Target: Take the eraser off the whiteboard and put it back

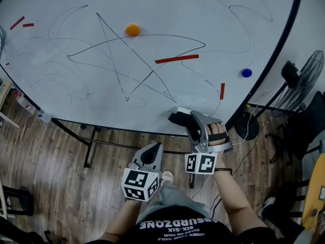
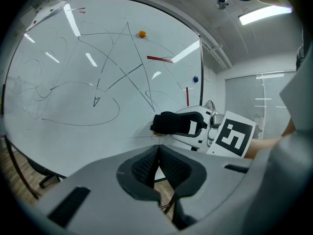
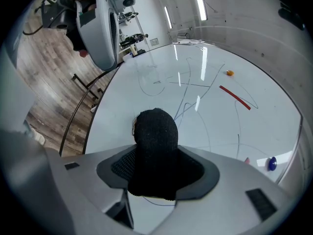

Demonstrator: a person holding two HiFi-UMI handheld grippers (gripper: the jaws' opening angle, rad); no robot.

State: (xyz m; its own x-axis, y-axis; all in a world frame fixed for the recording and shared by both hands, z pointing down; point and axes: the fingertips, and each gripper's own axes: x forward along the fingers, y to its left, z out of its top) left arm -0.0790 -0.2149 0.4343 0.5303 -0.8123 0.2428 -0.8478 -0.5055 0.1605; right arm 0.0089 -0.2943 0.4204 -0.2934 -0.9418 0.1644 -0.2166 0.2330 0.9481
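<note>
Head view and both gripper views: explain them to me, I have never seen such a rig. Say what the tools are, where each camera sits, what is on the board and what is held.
There is no robot here: a person holds a two-jaw tool in each hand. The head view comes from a camera on the person's head, looking down over both hands. Each gripper view comes from a camera riding on one tool, looking along its jaws. The patterned cube on each tool is part of it.

In front stands a whiteboard covered in thin pen lines, with an orange magnet, a blue magnet and red strips on it.

The right tool is shut on a black eraser at the board's lower part; whether it touches the surface I cannot tell. The left tool is shut and empty, away from the board.
</note>
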